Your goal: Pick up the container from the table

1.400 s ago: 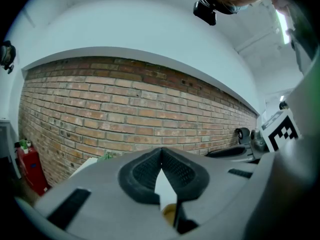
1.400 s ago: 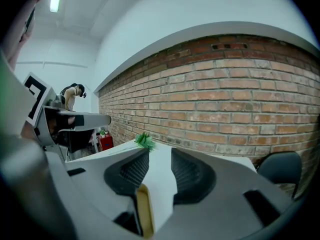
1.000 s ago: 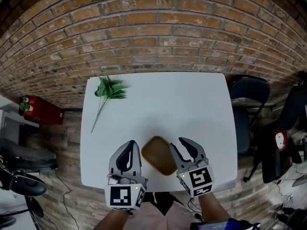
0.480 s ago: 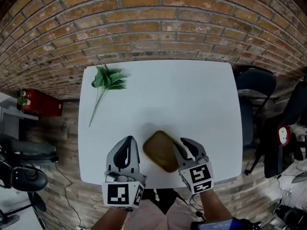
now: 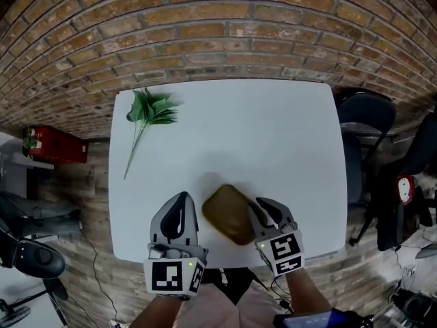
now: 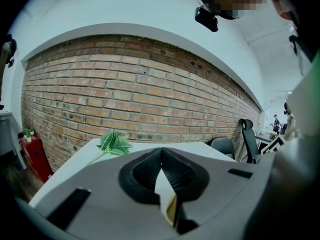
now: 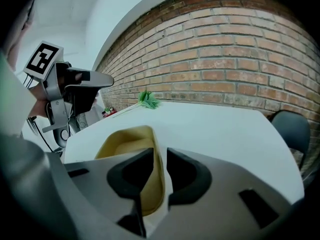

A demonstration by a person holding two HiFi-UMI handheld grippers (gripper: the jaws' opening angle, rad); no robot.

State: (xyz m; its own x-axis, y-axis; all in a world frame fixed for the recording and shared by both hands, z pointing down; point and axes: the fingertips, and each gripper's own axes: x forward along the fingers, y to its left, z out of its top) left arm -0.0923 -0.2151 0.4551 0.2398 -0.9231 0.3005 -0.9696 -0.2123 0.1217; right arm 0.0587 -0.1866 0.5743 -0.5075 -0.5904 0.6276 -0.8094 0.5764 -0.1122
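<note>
Since the container (image 5: 229, 214) lies near the worktop's (image 5: 273, 128) front edge, its long axis slanting away to the left, the right hand-held gripper (image 7: 159, 169) is nearer. Its closing jaws straddle the container's right wall without pinching it. The left hand-held gripper (image 5: 179, 207) hangs just beside the container, jaws together and empty. Bare worktop lies beyond.
</note>
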